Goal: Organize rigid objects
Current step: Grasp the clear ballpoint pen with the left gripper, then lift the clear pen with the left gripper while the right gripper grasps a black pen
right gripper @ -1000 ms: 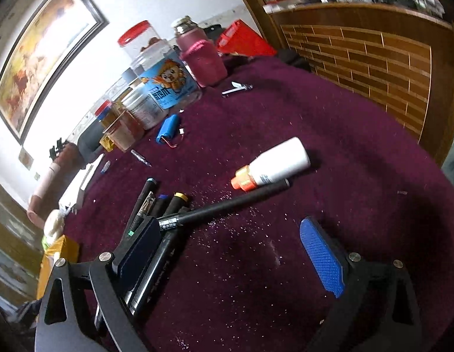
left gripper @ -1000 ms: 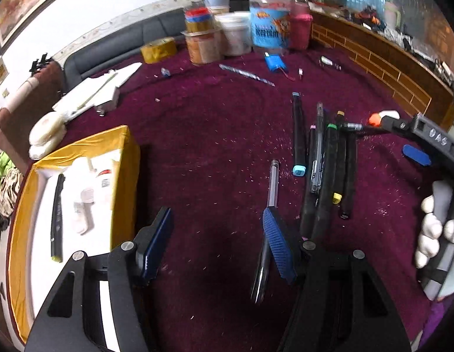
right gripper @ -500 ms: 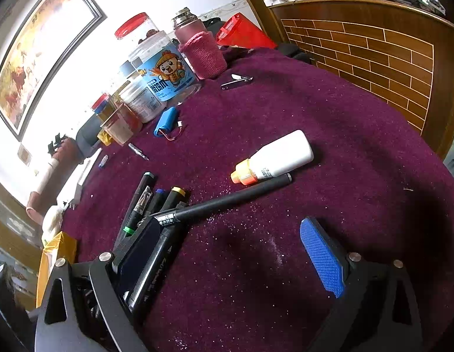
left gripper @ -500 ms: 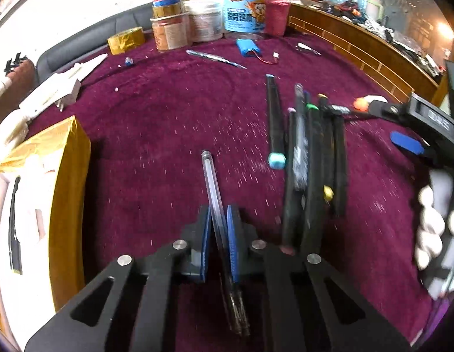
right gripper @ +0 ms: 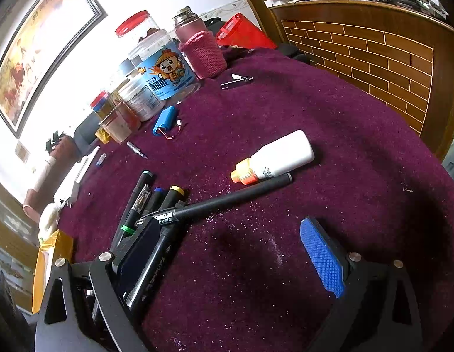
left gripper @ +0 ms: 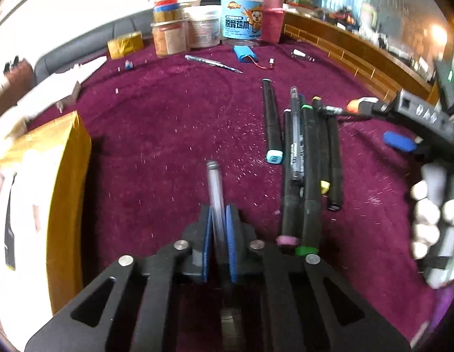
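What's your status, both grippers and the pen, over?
Left gripper shut on clear pen, lifted off cloth. Right gripper open, empty, beside marker row. Nothing in the way.

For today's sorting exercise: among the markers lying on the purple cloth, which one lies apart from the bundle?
The black marker with the light blue cap. It lies alone to the left of the touching bundle of markers, with bare cloth between them.

Markers (left gripper: 309,158) crowd right; yellow box (left gripper: 68,176) left; cloth (left gripper: 174,123) between bare.
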